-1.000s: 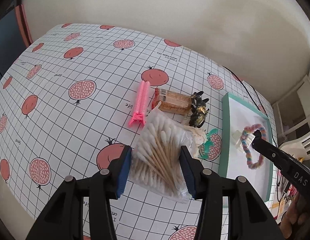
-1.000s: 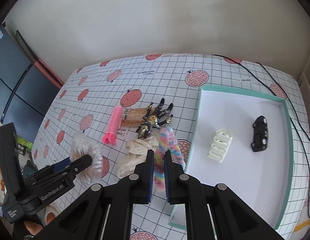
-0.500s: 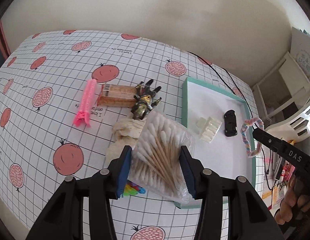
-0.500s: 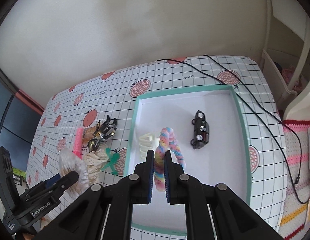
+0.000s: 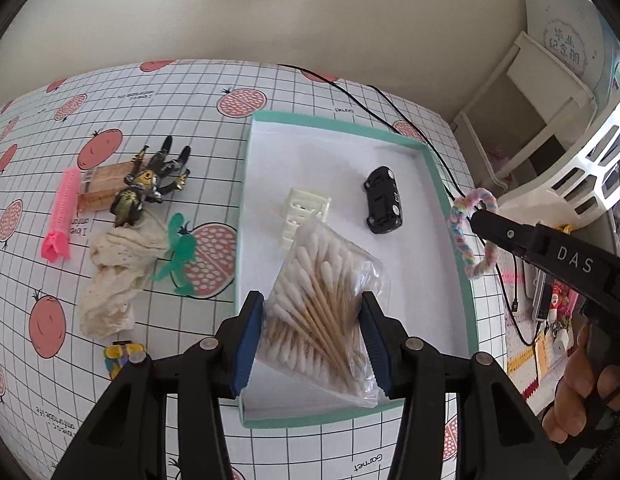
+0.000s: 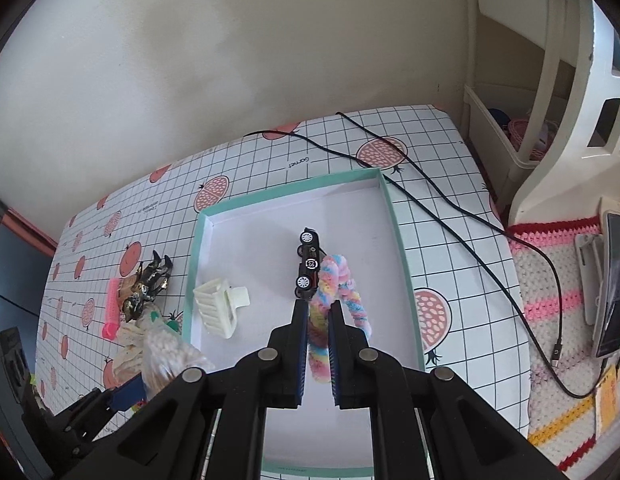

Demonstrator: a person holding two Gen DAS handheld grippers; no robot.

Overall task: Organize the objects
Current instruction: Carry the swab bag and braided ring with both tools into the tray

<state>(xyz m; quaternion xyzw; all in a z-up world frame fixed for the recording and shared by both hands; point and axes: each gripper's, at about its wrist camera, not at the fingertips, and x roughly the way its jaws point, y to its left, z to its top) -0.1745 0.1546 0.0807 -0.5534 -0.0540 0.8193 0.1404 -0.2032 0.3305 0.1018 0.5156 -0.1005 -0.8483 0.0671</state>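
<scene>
1. Two loads hang over the teal tray (image 5: 463,280) at once, so the main risk, as I judge it, is crowding: the left gripper (image 5: 311,340) clamps a bag of cotton swabs (image 5: 321,304) above the tray's near left part, while the right gripper (image 6: 318,344) pinches a pastel fuzzy loop (image 6: 337,300) close to the black toy car (image 6: 308,264).
2. Slippery plastic is a second worry; the fingers squeeze the bag only at its near end, and its far end sags toward the white hair claw (image 5: 306,212), so a careless release could land on the claw.
3. Letting the loop go from a height could leave it draped over the car or the tray's right rim.
4. Both grippers tilt forward and downward over the tray; a hand (image 5: 581,384) grips the right tool's handle at the near right.
5. How high either load hangs is hard to tell through the fisheye.
6. Several items wait on the tablecloth (image 5: 190,80) left of the tray.
</scene>
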